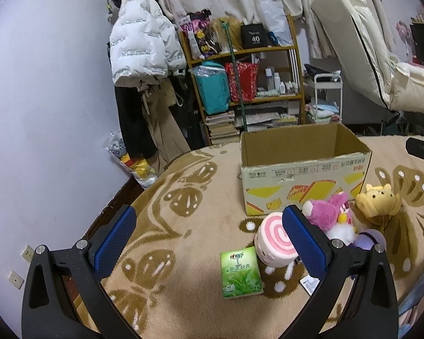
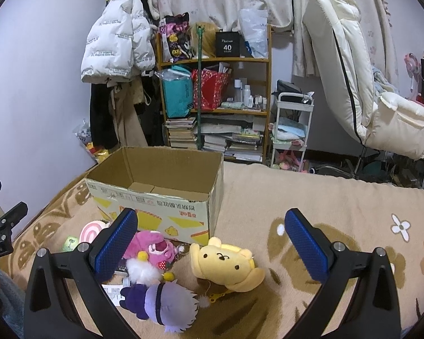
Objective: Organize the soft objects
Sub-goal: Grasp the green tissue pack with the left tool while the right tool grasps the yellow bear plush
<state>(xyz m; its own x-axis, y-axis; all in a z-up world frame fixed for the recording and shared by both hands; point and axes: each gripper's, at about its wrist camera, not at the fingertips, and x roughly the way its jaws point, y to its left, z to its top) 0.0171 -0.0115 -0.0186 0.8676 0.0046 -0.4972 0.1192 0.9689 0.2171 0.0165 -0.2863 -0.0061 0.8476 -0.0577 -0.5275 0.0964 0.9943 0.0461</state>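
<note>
Near the front of the bed, just before the cardboard box (image 2: 155, 189), sits the pile of soft things: yellow bear plush (image 2: 226, 265), pink plush (image 2: 152, 248), purple-haired plush doll (image 2: 161, 305), pink swirl squishy (image 1: 274, 240), and a green tissue pack (image 1: 241, 272) a bit nearer on the left. Pink plush and purple doll touch; yellow bear lies just beside them, close to the box's right corner. Box is open-topped and looks empty as far as its inside shows.

Left gripper (image 1: 209, 237) spread wide, nothing between the blue pads, hovering above the blanket left of the squishy and tissue pack. Right gripper (image 2: 212, 237) also spread wide, empty, hovering over the plush pile with the yellow bear between its fingers' line of view.

Step judged: the very start, nothing boxed yet, approach to a first pick. Next move probably calls for lowering the right gripper onto the yellow bear, closing on its body rather than the dangling chain, then lifting over the box's near wall. Plush compresses, so a deep bite is needed; a neighbouring toy could get dragged along.

Bed carries a beige blanket (image 2: 339, 212) with brown leaf and flower pattern. Behind: wooden shelf (image 2: 214, 62) with bags, bottles, stacked books; white puffer jacket (image 2: 113, 42) hanging left; small white cart (image 2: 294, 130); cream recliner chair (image 2: 353, 84) right; curtains at the back.
</note>
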